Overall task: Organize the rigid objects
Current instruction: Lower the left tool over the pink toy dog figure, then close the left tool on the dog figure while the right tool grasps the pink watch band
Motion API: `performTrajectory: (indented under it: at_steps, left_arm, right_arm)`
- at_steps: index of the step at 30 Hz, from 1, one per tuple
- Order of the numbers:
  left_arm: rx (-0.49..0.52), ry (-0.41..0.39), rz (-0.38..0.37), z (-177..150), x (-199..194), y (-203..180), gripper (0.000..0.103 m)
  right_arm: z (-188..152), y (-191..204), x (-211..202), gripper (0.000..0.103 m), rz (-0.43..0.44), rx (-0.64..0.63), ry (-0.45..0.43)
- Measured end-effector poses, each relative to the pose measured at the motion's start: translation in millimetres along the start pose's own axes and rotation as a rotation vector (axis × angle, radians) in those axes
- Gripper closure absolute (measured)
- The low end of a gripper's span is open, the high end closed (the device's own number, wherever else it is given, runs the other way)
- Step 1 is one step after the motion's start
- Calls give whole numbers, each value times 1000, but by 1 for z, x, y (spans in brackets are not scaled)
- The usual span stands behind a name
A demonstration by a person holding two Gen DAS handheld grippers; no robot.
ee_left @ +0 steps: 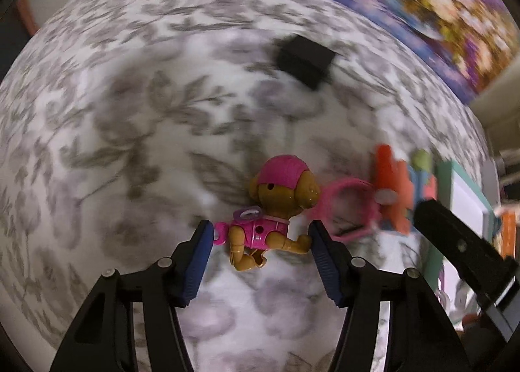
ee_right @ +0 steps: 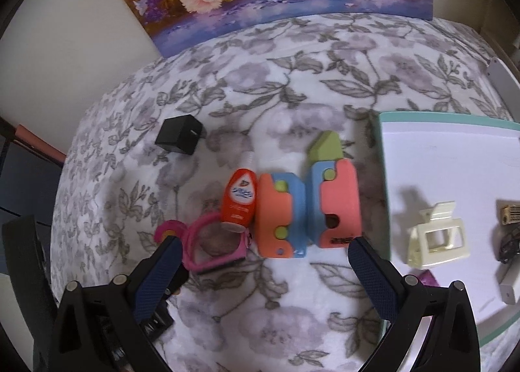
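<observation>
Your left gripper (ee_left: 261, 235) was clenched on the toy puppy (ee_left: 273, 209), a brown figure with a pink helmet and vest, its blue pads (ee_left: 203, 243) pressing the figure's two ends above the flowered cloth (ee_left: 130, 131). Only the left wrist view showed this puppy. Your right gripper (ee_right: 265, 253) was released, with nothing between its pads. Only the right wrist view showed clearly the orange bottle (ee_right: 239, 201) leaning on the pink ring frame (ee_right: 211, 242), the foam block toy (ee_right: 305, 209) beside it, and the white tray (ee_right: 438, 160) with a cream hair clip (ee_right: 437, 237) on it. Both views showed the black cube (ee_right: 178, 134), well apart from the other things.
</observation>
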State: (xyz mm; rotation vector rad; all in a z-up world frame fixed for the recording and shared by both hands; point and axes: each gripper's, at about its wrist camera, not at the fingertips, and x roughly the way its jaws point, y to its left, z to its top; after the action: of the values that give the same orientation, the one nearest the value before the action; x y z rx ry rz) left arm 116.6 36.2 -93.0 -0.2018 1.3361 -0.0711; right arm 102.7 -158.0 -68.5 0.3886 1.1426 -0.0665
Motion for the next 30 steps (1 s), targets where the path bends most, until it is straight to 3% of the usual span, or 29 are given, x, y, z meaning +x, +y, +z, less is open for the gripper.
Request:
performTrajectory:
  at_steps: [8,14,19,23,30]
  left_arm:
    - [-154,-30,64,5,-6,45,41]
    - [-230,-51,96,4,-12,72,41]
    - [-251,-51,84,4,-13,81,41]
    - [-239,-49,89,3,-14,81,41]
    - [-241,-51,81,6,-9,80,41]
  right_arm:
    - [-6,16,13,1,35,-44,18]
    - [-13,42,21,8,56,-138,29]
    - [-21,52,28,13,40,-182,40]
    - [-27,57,34,19,88,-174,77]
    - [-27,56,53,27,7,-181,80]
